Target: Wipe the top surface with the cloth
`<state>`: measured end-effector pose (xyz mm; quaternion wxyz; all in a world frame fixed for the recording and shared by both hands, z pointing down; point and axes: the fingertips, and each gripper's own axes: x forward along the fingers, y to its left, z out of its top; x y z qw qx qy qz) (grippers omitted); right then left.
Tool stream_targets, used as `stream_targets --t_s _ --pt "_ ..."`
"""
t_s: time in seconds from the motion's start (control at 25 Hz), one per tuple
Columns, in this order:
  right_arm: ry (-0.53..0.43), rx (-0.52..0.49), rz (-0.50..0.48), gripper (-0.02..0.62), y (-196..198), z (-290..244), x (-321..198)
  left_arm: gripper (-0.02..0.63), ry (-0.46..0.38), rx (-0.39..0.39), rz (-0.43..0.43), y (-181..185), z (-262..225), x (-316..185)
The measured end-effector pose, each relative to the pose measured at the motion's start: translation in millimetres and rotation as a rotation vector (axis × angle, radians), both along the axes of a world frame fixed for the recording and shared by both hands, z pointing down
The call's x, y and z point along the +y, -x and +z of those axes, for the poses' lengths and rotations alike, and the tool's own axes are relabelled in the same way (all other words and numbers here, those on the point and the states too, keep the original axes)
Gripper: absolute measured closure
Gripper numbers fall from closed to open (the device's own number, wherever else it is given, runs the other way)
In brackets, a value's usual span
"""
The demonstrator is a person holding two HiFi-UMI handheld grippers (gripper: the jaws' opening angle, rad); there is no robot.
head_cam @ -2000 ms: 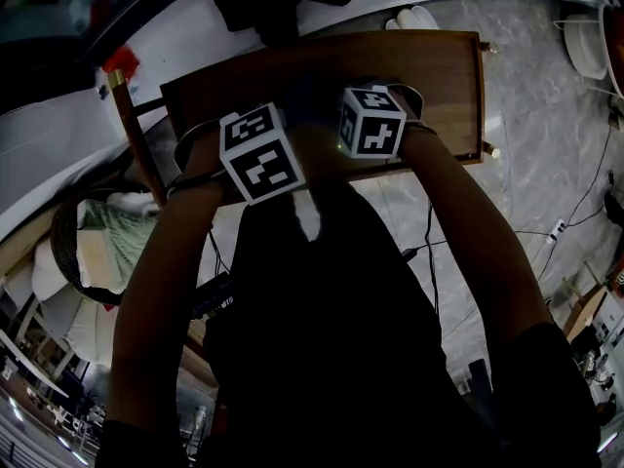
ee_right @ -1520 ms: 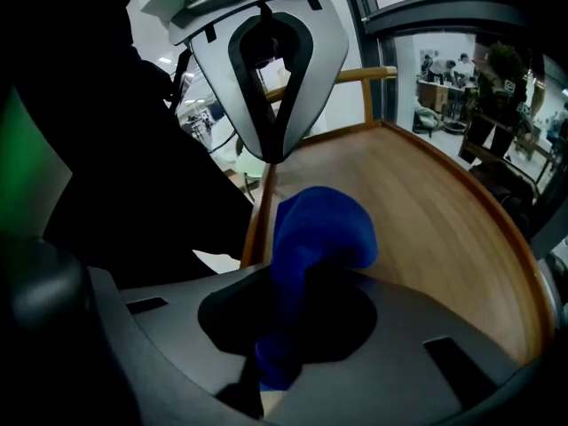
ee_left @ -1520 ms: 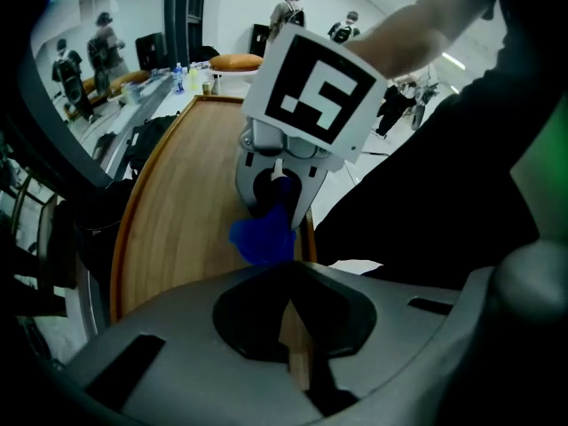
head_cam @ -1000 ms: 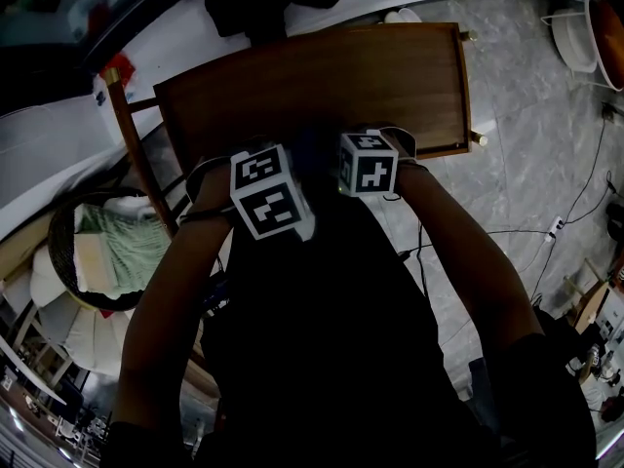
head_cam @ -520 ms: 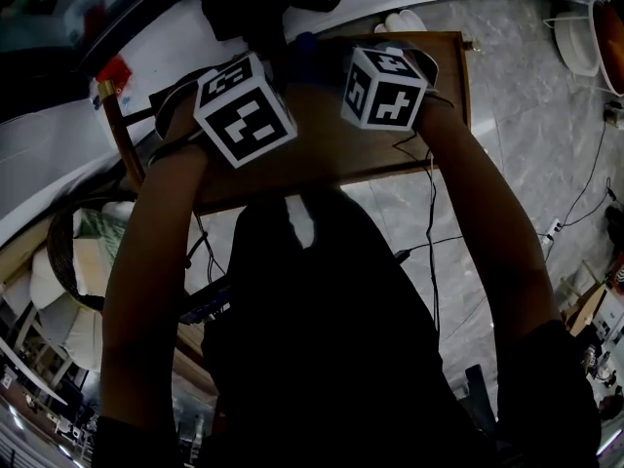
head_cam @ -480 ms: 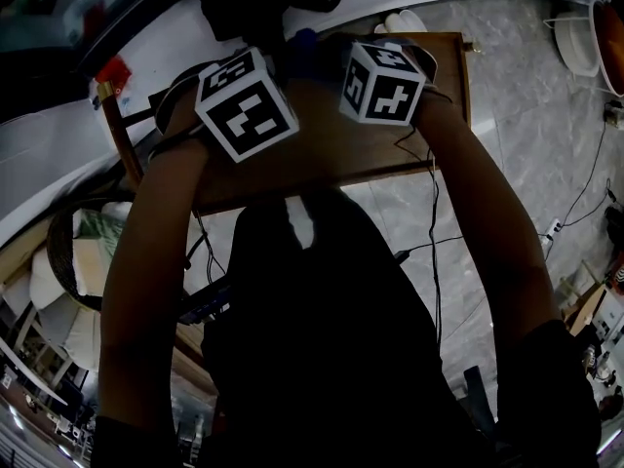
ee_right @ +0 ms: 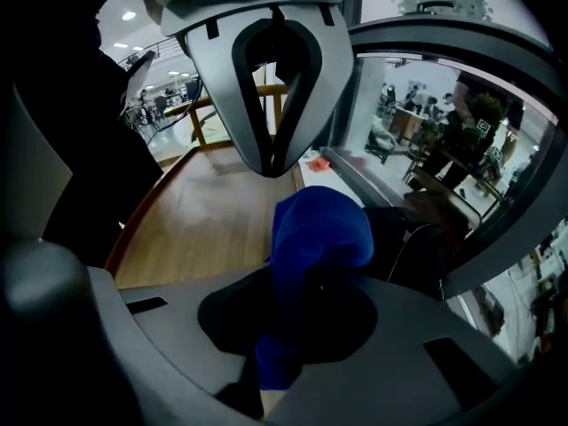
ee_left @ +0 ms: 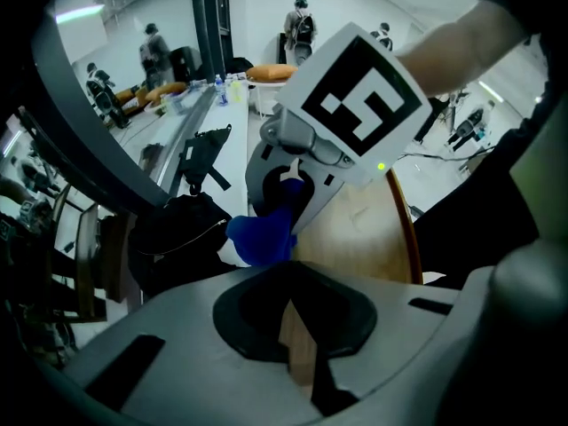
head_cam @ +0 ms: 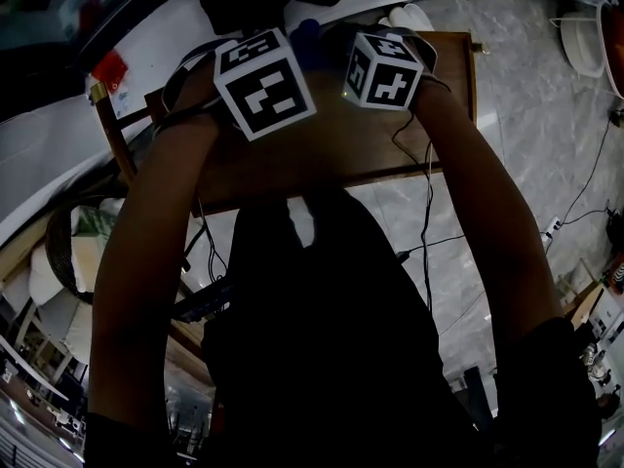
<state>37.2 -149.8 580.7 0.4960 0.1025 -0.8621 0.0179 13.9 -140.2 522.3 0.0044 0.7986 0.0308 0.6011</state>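
Grey marbled floor (head_cam: 546, 115) right, black cable (head_cam: 585, 198) trailing across it. White tub (head_cam: 582, 42) far right. Round dark basket (head_cam: 60, 252) near left. Black bag (ee_left: 177, 238) far side. People (ee_left: 151, 51) standing far back.

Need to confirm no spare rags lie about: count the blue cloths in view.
1. The blue cloth is clamped in the right gripper at the wooden top's edge. Others could be hidden under the person's arms.

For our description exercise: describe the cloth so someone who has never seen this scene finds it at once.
Start at the wooden table top. Over its far side the right gripper pinches a bunched cloth. It is the only bright blue thing there.
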Motion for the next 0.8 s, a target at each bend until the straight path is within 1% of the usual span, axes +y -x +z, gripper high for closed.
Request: stream_targets --t_s 0.12,0.24,0.36,0.52,0.64,0.8 --pt "0.028 -0.011 0.007 0.528 0.7 1.0 1.4 0.598 0.012 -0.007 -0.001 1.5 4.8 3.6" --pt "0.036 -0.006 0.001 0.528 1.0 2.1 4.7 0.598 0.028 -0.01 0.0 2.0 8.5 9.2" --pt "0.045 0.006 -0.012 0.528 2.3 4.2 18.1 0.598 0.041 -0.015 0.01 3.6 11.5 19.6" --pt "0.083 -0.001 -0.024 0.528 4.7 8.0 56.8 0.598 0.059 -0.024 0.042 7.0 15.0 45.8" --pt "0.132 -0.01 -0.02 0.528 4.8 11.0 92.8 0.598 0.091 -0.022 0.067 10.9 14.8 76.5" --pt "0.174 -0.015 -0.018 0.528 4.2 12.1 135.7 0.598 0.137 -0.016 0.08 16.3 11.2 118.9"
